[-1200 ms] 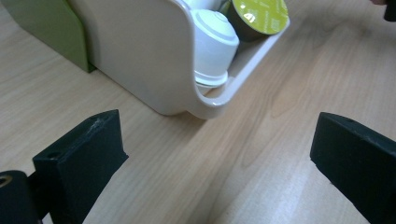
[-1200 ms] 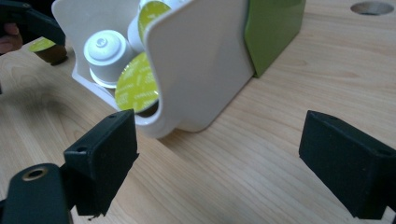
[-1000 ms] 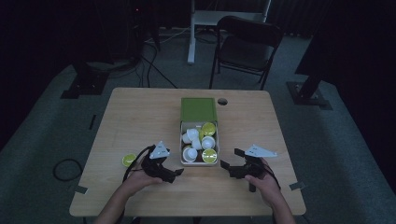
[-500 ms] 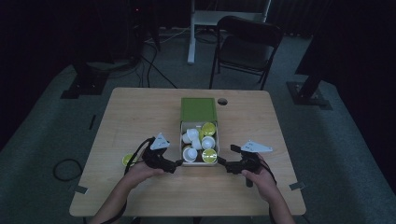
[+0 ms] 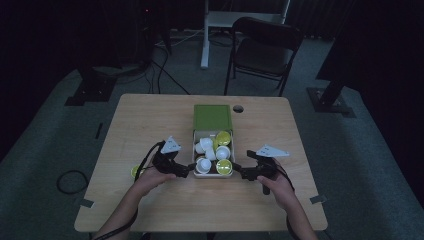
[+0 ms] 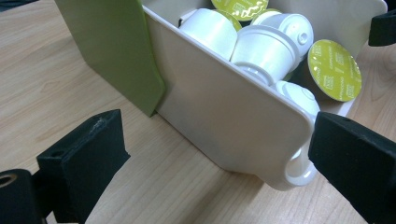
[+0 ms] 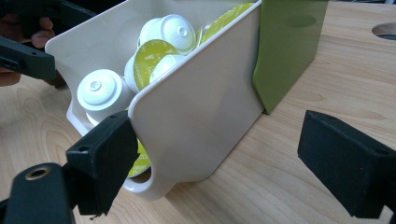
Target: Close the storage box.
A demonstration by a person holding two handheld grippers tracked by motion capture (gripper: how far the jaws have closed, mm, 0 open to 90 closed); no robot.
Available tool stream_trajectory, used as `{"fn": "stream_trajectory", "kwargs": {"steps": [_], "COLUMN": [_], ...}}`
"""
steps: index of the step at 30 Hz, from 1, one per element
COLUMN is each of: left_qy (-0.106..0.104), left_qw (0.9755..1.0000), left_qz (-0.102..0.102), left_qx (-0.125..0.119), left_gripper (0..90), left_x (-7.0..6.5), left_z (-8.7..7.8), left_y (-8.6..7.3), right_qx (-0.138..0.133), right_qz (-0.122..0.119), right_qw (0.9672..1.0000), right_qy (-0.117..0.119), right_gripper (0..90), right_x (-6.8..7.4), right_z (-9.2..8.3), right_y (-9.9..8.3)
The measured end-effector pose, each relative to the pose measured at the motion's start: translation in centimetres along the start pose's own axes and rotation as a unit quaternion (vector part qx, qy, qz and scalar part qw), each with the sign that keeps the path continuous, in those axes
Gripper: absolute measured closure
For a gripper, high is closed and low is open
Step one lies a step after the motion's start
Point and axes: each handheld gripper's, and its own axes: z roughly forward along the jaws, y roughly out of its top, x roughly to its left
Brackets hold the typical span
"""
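Capsules (image 5: 212, 152) are lying heaped in a cream tray (image 5: 224, 173) that is sitting pulled out toward the near side from a green sleeve (image 5: 212, 117) at the middle of the wooden table (image 5: 150, 120). Some capsules are showing yellow-green foil lids, others white plastic bottoms. In the high view, the left gripper (image 5: 189, 169) is hovering just beside the tray's near left corner, held by the person's left hand (image 5: 150, 179), while the right gripper (image 5: 239, 171) is hovering just beside the near right corner, held by the right hand (image 5: 276, 184).

In the left gripper view, the left gripper (image 6: 215, 154) is holding its jaws wide apart, gripping nothing; the tray's cream side wall (image 6: 224, 102) is standing between them, with its right jaw just beside the tray's rounded near corner, and whether that jaw is touching it I cannot tell. In the right gripper view, the right gripper (image 7: 210, 158) is likewise standing with jaws spread and clamping nothing; its left jaw is lying right against the tray's near corner, its right jaw well apart over bare wood.

One loose yellow capsule (image 5: 135, 171) is lying on the table near the left hand. A folding chair (image 5: 262, 47) is standing beyond the far edge.
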Motion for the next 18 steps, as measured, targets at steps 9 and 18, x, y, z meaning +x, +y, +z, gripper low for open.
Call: {"fn": "stream_trajectory", "kwargs": {"steps": [9,18], "left_qy": [0.003,0.007], "left_qw": [1.0000,0.9998], "left_qz": [-0.003,0.007], "left_qx": [0.006,0.015], "left_gripper": [4.1,4.1], "left_x": [0.37,0.74], "left_z": [0.39,0.82], "left_y": [0.23,0.83], "right_qx": [0.002,0.003], "right_qz": [0.001,0.003], "right_qw": [1.0000,0.9999], "right_qy": [-0.004,-0.010], "right_gripper": [11.8,11.8], "right_x": [-0.15,-0.46], "right_z": [0.24,0.52], "right_y": [0.30,0.58]}}
